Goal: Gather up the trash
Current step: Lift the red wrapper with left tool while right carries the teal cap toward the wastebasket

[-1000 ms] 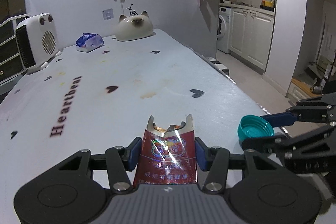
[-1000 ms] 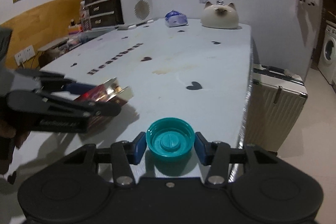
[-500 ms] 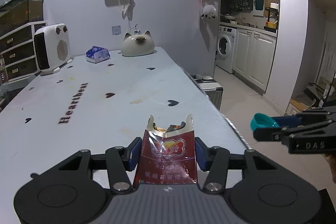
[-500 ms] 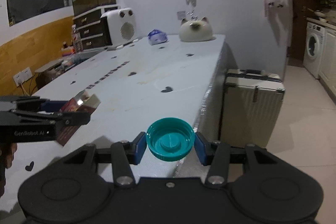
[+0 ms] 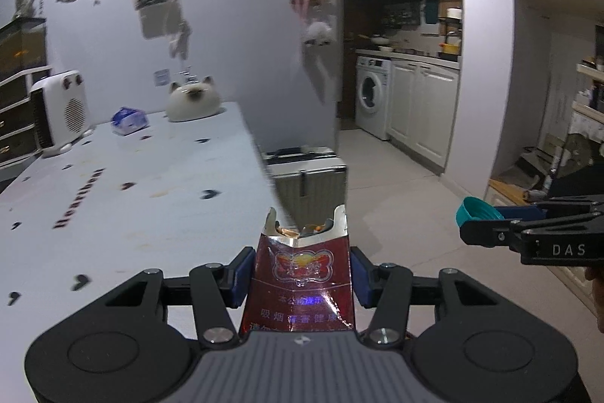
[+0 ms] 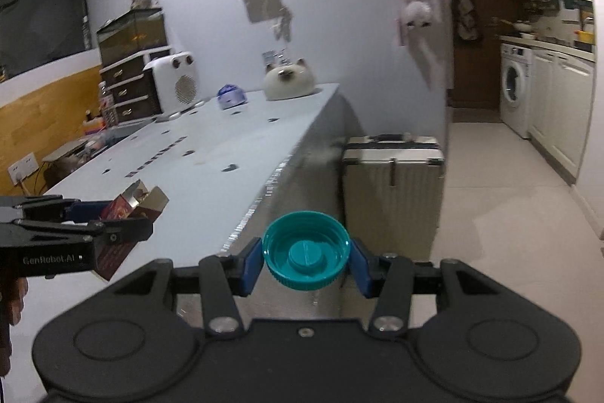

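Meanwhile the left gripper (image 5: 300, 274) pinches a torn dark-red cigarette pack (image 5: 300, 284) above the white heart-printed counter (image 5: 124, 199); the right gripper (image 6: 305, 261) clamps a round teal plastic bottle cap (image 6: 305, 253).

The cigarette pack's (image 5: 300, 284) lower end is hidden behind the left claw's (image 5: 300, 276) body.

We count two grippers, one left gripper (image 5: 301, 277) and one right gripper (image 6: 306, 262). Between them we see two pieces of trash: one torn red cigarette pack (image 5: 302, 284) and one teal bottle cap (image 6: 305, 250). On the one bench (image 5: 124, 199) we count one white heater (image 5: 60, 112), one cat-shaped holder (image 5: 193, 99) and one blue tissue pack (image 5: 129, 121). Beside it we count one suitcase (image 6: 392, 191), and further off one washing machine (image 5: 372, 98).
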A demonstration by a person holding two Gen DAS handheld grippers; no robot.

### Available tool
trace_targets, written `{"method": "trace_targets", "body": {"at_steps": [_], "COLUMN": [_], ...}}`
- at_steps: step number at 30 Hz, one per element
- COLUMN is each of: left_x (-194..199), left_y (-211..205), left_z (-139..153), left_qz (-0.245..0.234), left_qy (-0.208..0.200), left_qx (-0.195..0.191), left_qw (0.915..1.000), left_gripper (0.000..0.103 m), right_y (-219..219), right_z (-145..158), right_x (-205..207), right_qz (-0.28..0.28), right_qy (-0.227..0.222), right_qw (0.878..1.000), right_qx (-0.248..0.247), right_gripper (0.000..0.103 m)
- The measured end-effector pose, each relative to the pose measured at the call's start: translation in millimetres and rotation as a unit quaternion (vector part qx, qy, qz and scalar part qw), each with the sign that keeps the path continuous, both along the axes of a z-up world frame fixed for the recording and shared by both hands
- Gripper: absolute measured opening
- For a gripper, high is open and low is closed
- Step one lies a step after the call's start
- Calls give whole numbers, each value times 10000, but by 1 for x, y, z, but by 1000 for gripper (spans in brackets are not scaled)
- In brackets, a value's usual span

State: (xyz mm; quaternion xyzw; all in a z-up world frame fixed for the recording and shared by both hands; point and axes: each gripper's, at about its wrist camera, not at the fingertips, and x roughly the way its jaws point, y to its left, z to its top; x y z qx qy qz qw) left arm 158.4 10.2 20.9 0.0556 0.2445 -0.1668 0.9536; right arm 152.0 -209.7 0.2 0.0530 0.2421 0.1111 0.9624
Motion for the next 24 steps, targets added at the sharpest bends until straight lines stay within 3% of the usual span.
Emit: {"method": "trace_targets", "body": {"at_steps": [7,16,24], "left_x": [-13,-6,24], "left_y": [-62,-132,-183], "left_z": [-12,-48,-127], "left_qz": [-301,-549,-592], "left_qy": [63,415,1176], "left_qx": [32,86,182], "left_qw": [9995,9976,9911], "left_gripper": [53,53,53], "right_y": [-63,-122,-166], "right_z": [-12,-54,-122], "right_x": [-30,-38,-25], "right_qz": [-388,-852,-1207], "right_qy": [-4,288,921], "right_qw": [9990,9954,9868], "right_qx": [242,327,559], "right_gripper": [50,50,50]}}
